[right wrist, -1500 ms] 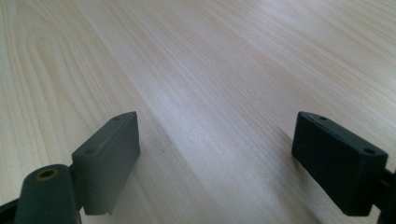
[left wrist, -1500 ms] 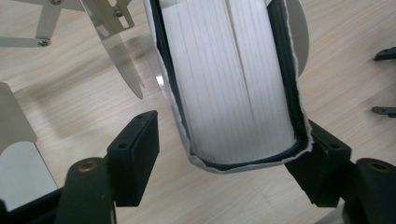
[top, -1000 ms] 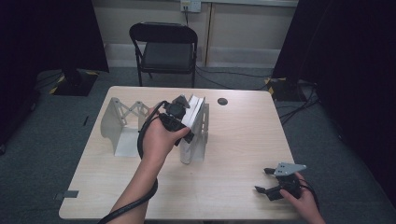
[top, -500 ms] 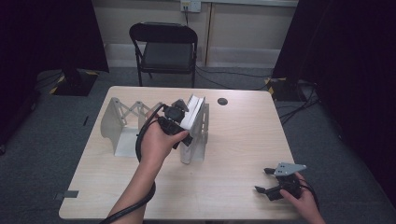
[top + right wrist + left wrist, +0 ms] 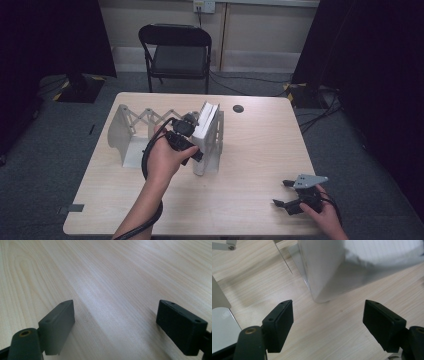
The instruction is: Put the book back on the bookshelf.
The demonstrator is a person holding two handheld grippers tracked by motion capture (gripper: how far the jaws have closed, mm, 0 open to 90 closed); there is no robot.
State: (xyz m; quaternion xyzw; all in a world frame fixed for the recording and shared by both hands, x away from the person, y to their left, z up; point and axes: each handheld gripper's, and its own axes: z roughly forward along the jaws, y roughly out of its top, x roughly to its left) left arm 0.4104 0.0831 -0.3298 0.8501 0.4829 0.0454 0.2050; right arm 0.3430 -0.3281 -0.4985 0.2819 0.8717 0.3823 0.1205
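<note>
A white book (image 5: pixel 205 131) stands upright in a grey metal extending book rack (image 5: pixel 125 135) near the middle of the table. My left gripper (image 5: pixel 192 150) hovers against the book's left side, pointing down at the table. In the left gripper view its jaws stand open (image 5: pixel 328 322). The book's lower corner (image 5: pixel 332 267) lies just ahead of the pads with only bare wood between them. My right gripper (image 5: pixel 281 193) rests on the table at the front right. In the right gripper view its jaws are open (image 5: pixel 115 325) over bare wood.
A small dark round disc (image 5: pixel 238 108) lies at the table's far edge. A black folding chair (image 5: pixel 177 50) stands behind the table. Rack plates (image 5: pixel 219 322) sit close to the left jaw. Cables run over the floor at the right.
My left gripper has shifted slightly toward the front of the table along the book's side. The right gripper has not moved.
</note>
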